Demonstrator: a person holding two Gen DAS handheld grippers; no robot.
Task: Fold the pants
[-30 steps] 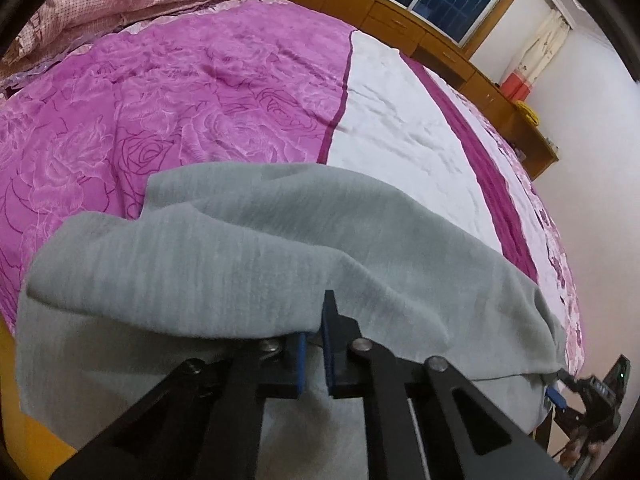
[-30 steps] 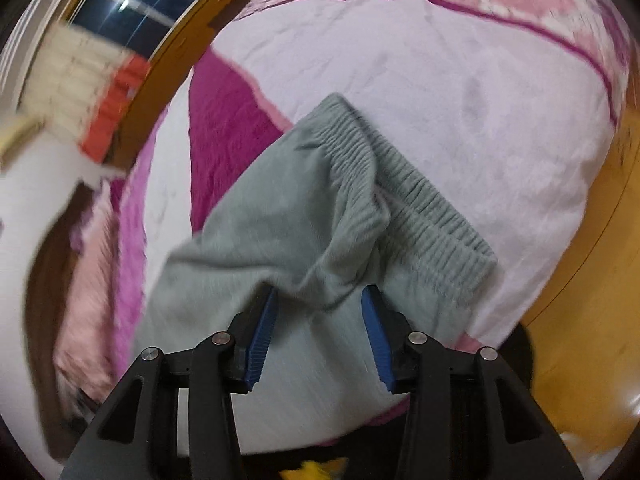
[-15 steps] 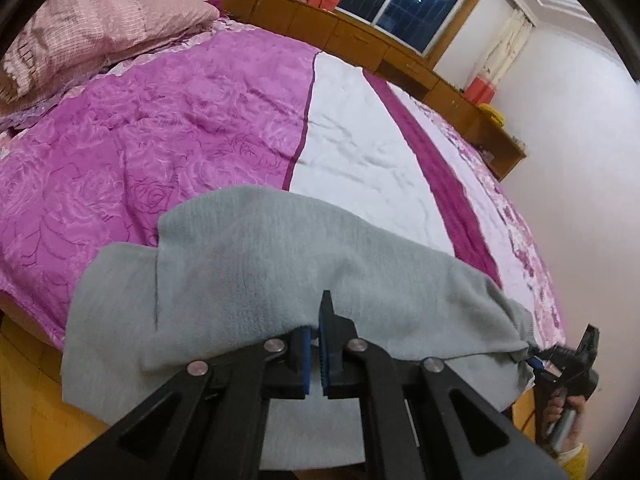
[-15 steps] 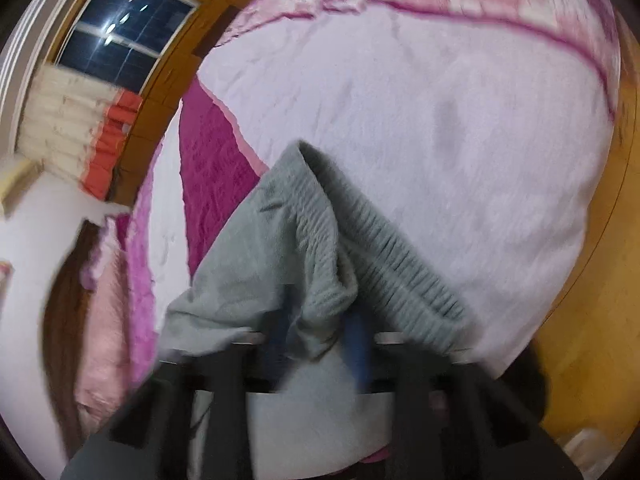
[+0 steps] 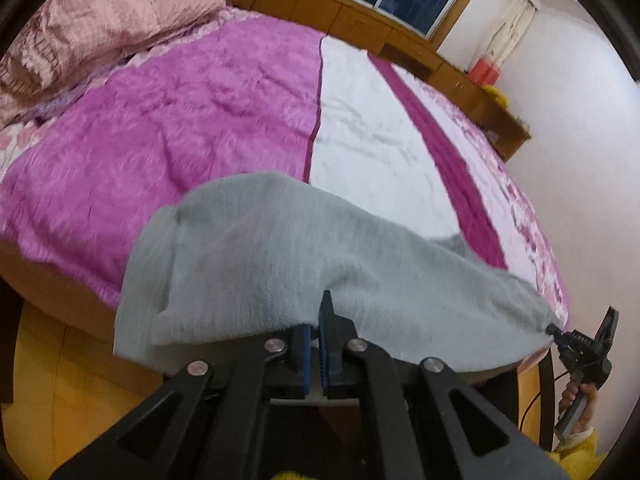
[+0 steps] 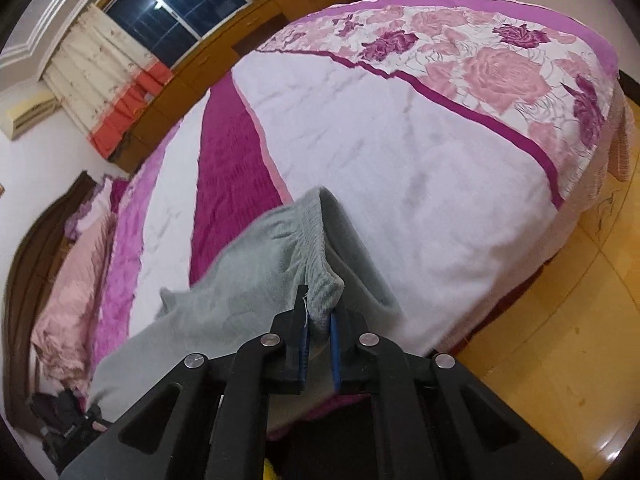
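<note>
Grey pants (image 5: 280, 256) hang stretched between my two grippers over the near edge of the bed (image 5: 168, 120). My left gripper (image 5: 318, 326) is shut on the leg end of the fabric, which drapes away from the blue pads. In the right wrist view my right gripper (image 6: 318, 316) is shut on the bunched elastic waistband of the pants (image 6: 256, 280), lifted off the white quilt. The right gripper (image 5: 560, 334) also shows at the far right of the left wrist view, pinching the pants' other end. The left gripper (image 6: 86, 420) appears dimly at the lower left of the right wrist view.
The bed carries a magenta, white and rose-patterned quilt (image 6: 420, 152) and a pink pillow (image 5: 92, 28) at its head. Wooden cabinets (image 5: 360, 20) and a dark window (image 6: 176, 4) line the far wall. Yellow wooden floor (image 6: 560, 340) lies beside the bed.
My right gripper went from open around the waistband to shut on it and rose. The left gripper pulled back and up, lifting the pants off the quilt.
</note>
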